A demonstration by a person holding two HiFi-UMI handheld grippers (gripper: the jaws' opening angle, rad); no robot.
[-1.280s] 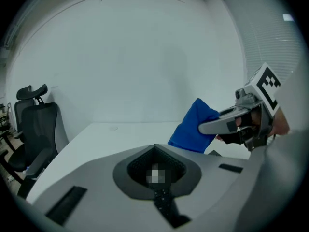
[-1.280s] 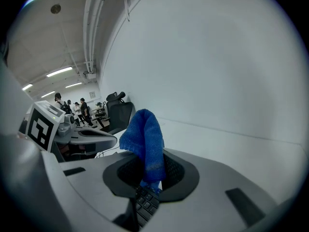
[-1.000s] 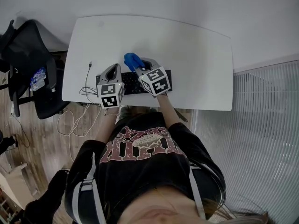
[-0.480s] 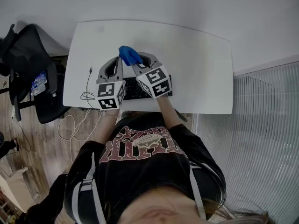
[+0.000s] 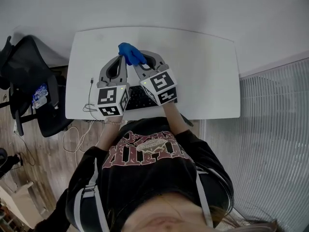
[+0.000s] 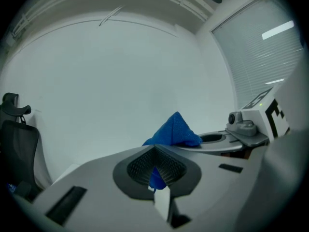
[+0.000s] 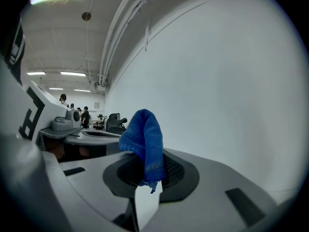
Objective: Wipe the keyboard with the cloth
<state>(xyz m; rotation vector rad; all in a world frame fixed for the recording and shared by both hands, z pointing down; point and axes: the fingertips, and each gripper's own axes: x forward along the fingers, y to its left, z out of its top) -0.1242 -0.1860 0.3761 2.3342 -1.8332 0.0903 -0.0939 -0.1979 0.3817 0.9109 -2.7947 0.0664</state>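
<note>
The blue cloth (image 5: 131, 53) hangs in the air over the white desk (image 5: 207, 66), bunched between the two gripper tips. My right gripper (image 5: 140, 58) is shut on it; in the right gripper view the cloth (image 7: 144, 139) stands up out of the closed jaws (image 7: 147, 173). My left gripper (image 5: 121, 58) is also shut, with a sliver of blue cloth (image 6: 155, 177) pinched between its pads, and the bulk of the cloth (image 6: 174, 131) sits just beyond. The black keyboard (image 5: 136, 98) lies below, mostly hidden by both grippers.
A thin cable (image 5: 91, 88) runs over the desk's left edge. A black office chair (image 5: 34, 76) stands left of the desk. Ribbed white panelling (image 5: 270, 144) fills the right side. The near desk edge meets the person's torso.
Both grippers have lifted off the keyboard and moved toward the desk's far side, carrying the blue cloth up between their tips.
</note>
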